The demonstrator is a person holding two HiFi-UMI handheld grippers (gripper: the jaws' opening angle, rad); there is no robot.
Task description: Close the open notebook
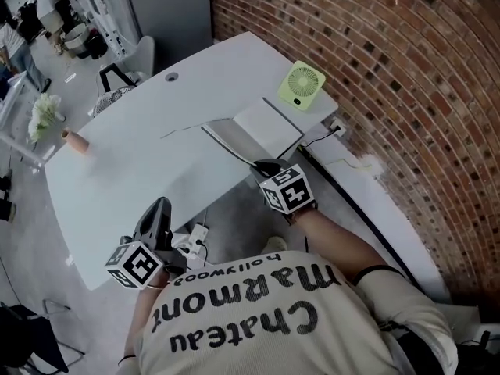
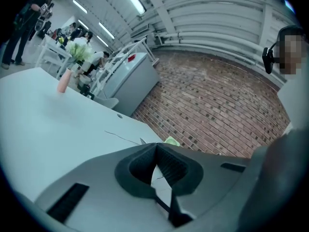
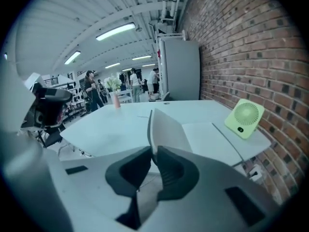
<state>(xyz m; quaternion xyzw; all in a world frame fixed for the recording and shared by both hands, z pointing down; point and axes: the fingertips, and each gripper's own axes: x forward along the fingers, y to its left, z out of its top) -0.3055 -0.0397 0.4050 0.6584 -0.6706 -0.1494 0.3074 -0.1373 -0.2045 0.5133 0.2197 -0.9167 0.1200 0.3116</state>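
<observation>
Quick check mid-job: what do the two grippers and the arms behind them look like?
Left gripper and right gripper match: dark wedge-shaped jaws with ribbed pads, each carrying a white cube printed with black square markers. The person wears a cream top with dark lettering.

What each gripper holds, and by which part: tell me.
The right gripper pinches the notebook by the near edge of its raised half. The left gripper, jaws together, holds nothing.
</observation>
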